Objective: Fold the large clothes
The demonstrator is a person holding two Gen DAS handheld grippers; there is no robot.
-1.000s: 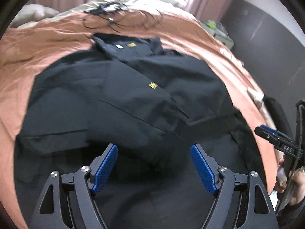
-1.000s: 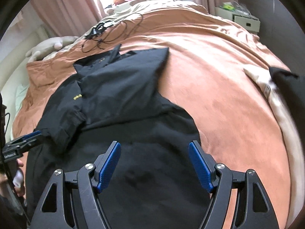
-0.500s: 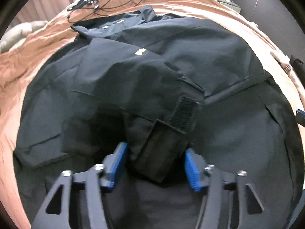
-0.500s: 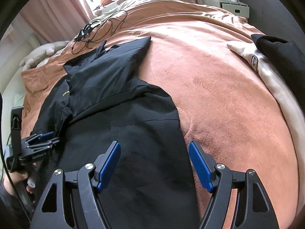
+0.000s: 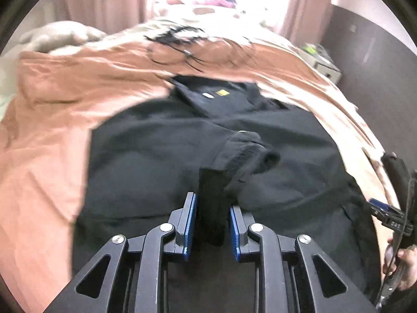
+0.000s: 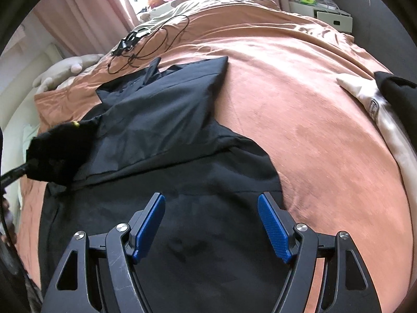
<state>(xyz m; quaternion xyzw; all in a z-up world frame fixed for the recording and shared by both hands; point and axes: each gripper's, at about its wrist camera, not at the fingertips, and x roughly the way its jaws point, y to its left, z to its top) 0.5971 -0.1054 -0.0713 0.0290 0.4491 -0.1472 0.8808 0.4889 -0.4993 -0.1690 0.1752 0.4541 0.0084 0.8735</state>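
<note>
A large black jacket (image 5: pixel 286 140) lies spread on an orange-brown bedspread (image 5: pixel 52 135); its collar with small labels points to the far end. My left gripper (image 5: pixel 211 224) is shut on the jacket's sleeve cuff (image 5: pixel 211 198) and holds it lifted above the jacket body. In the right wrist view the jacket (image 6: pixel 169 120) fills the middle and the lifted sleeve (image 6: pixel 57 154) shows at the left. My right gripper (image 6: pixel 211 224) is open and empty above the jacket's lower part, near its right edge.
Black cables (image 6: pixel 153 39) lie on the bedspread (image 6: pixel 312 130) beyond the collar. A white and a black garment (image 6: pixel 383 104) lie at the bed's right edge. A white drawer unit (image 6: pixel 331 18) stands at the far right. Pink curtains hang behind.
My left gripper has closed on the sleeve cuff and lifted it up off the jacket. My right gripper stays open and has shifted only slightly.
</note>
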